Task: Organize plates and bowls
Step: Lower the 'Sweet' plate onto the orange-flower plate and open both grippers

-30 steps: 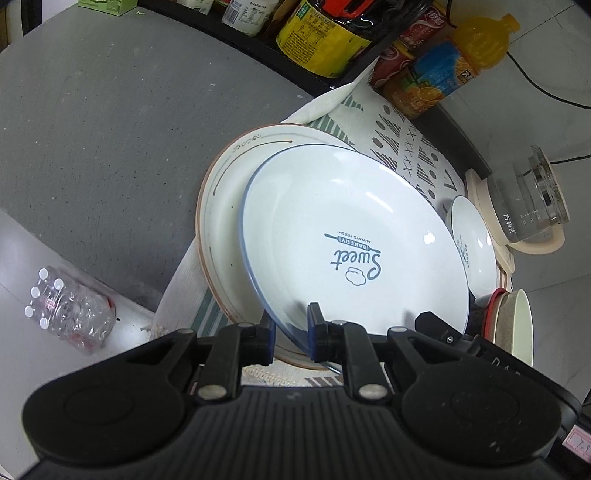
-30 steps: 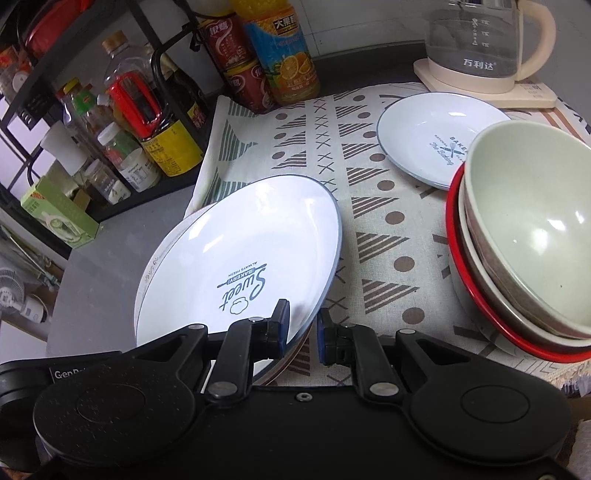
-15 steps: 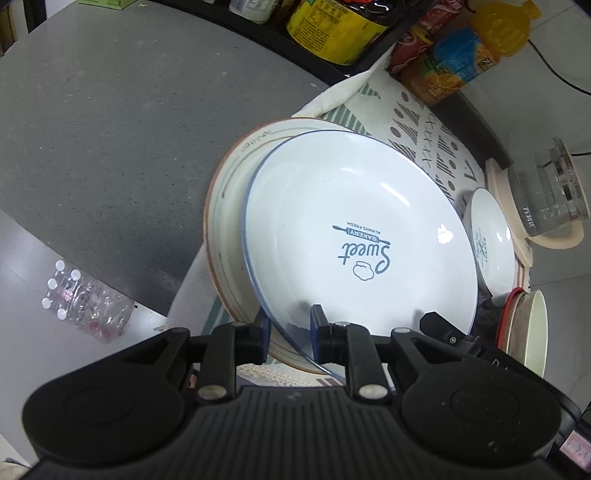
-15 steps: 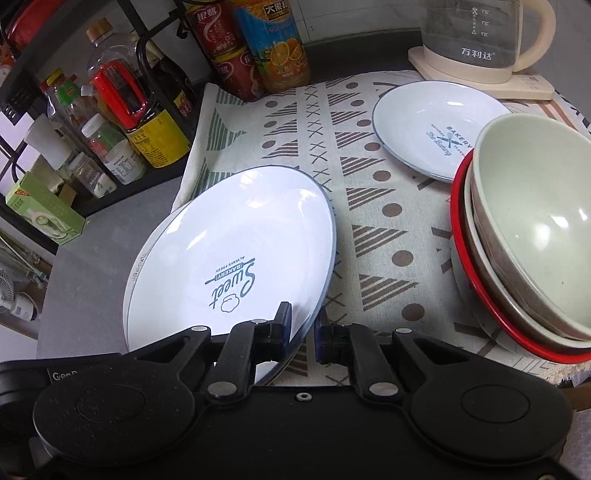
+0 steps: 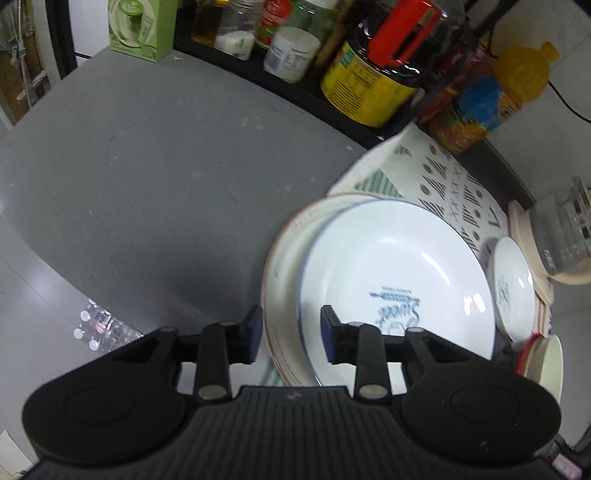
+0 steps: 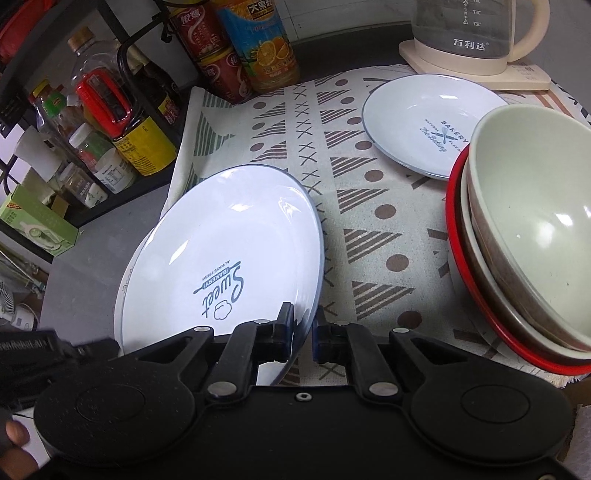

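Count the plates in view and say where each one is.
3: the Sweet plate on the brown-rimmed plate at the cloth's left edge, the Bakery plate near the kettle. The bowl stack may hide another.

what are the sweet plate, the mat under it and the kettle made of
Sweet plate: likely glazed ceramic, though melamine is possible; glossy white with sharp highlights and a thin blue rim.
Mat: woven cloth, matte, printed triangles and dots, visible weave.
Kettle: clear glass-like body with level marks, on a cream, plastic-looking base.
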Motion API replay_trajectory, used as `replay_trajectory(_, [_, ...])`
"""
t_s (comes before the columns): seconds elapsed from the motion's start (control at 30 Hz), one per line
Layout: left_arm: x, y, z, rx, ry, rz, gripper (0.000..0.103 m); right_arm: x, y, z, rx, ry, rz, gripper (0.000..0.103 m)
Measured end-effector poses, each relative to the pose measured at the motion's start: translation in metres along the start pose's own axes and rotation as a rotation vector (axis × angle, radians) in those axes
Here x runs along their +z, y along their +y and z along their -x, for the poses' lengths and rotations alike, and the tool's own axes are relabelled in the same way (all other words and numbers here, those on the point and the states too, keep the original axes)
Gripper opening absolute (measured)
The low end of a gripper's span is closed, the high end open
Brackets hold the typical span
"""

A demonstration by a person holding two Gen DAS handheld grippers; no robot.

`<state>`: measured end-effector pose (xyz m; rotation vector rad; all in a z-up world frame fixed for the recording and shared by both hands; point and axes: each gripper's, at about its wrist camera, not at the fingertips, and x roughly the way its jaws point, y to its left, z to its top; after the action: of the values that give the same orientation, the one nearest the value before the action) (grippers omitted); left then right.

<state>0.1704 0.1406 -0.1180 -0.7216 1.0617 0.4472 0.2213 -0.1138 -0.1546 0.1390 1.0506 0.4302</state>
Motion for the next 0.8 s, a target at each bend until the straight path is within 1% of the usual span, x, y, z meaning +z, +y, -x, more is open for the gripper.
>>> replay_trajectory(0.1, [0.005, 0.001, -0.008, 0.010, 0.002, 0.001, 0.040, 0.000, 0.000, -0.002, -0.003, 0.003, -0.001, 0.010])
replay_trajectory(0.17, [0.007, 0.002, -0.015, 0.032, 0.006, 0.002, 0.041, 0.000, 0.001, -0.004, -0.010, 0.007, 0.003, 0.011])
replay_trajectory(0.3, [0.009, 0.006, -0.026, 0.040, 0.027, 0.004, 0.041, 0.002, 0.005, -0.008, -0.024, 0.005, 0.017, 0.012])
replay_trajectory(0.4, [0.010, 0.005, -0.030, 0.037, 0.022, -0.015, 0.041, 0.003, 0.007, -0.013, -0.030, 0.009, 0.021, 0.013])
replay_trajectory(0.47, [0.010, 0.006, -0.033, 0.046, 0.024, -0.009, 0.041, 0.003, 0.008, -0.015, -0.030, 0.014, 0.024, 0.014])
replay_trajectory(0.6, [0.011, 0.010, -0.037, 0.033, 0.021, 0.008, 0.041, 0.003, 0.008, -0.019, -0.027, 0.025, 0.026, 0.014])
replay_trajectory(0.63, [0.012, 0.010, -0.037, 0.031, 0.018, 0.008, 0.040, 0.003, 0.007, -0.020, -0.022, 0.030, 0.020, 0.014])
replay_trajectory(0.7, [0.013, 0.012, -0.037, 0.017, 0.008, 0.017, 0.033, 0.003, 0.006, -0.023, -0.014, 0.044, 0.008, 0.014])
replay_trajectory(0.73, [0.013, 0.013, -0.036, 0.015, 0.000, 0.018, 0.031, 0.003, 0.006, -0.024, -0.014, 0.047, 0.009, 0.014])
replay_trajectory(0.8, [0.014, 0.014, -0.035, 0.003, -0.001, 0.019, 0.024, 0.003, 0.008, -0.025, -0.017, 0.043, 0.025, 0.014])
